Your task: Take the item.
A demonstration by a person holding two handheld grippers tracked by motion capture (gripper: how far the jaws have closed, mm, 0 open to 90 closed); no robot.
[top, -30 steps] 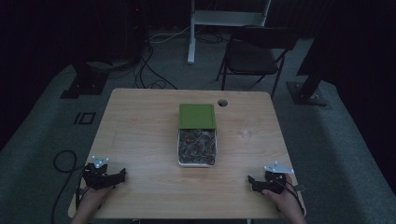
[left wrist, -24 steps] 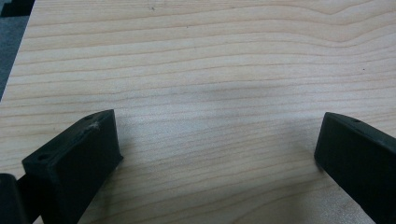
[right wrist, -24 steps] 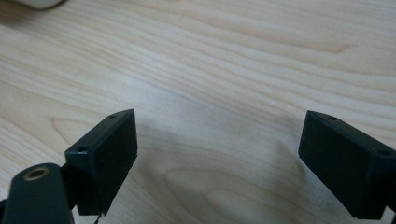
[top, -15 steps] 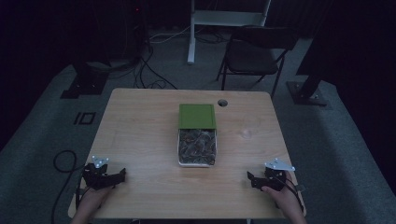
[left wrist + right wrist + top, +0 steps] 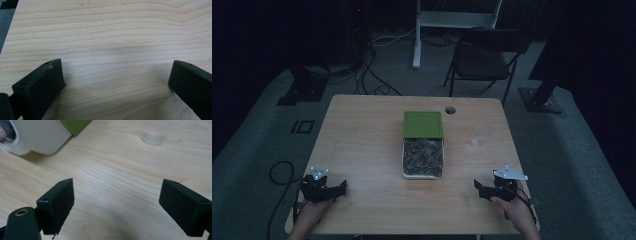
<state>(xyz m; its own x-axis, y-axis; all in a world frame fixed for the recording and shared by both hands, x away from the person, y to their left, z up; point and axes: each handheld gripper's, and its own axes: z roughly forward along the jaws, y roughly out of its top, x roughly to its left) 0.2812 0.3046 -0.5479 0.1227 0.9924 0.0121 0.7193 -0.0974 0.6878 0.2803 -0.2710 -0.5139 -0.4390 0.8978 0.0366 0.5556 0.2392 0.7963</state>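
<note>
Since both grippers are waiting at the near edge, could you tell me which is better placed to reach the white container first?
Right, probably. The right gripper, jaws open, already faces the white container, while the left gripper, also open, faces bare table.

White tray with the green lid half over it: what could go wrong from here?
1. The green lid covers only the far half of the white tray; a nudge from a gripper may slide it.
2. The loose contents lie exposed and could spill if the tray tips.
3. A small clear disc lies ahead of the open right gripper and is easily missed.
</note>
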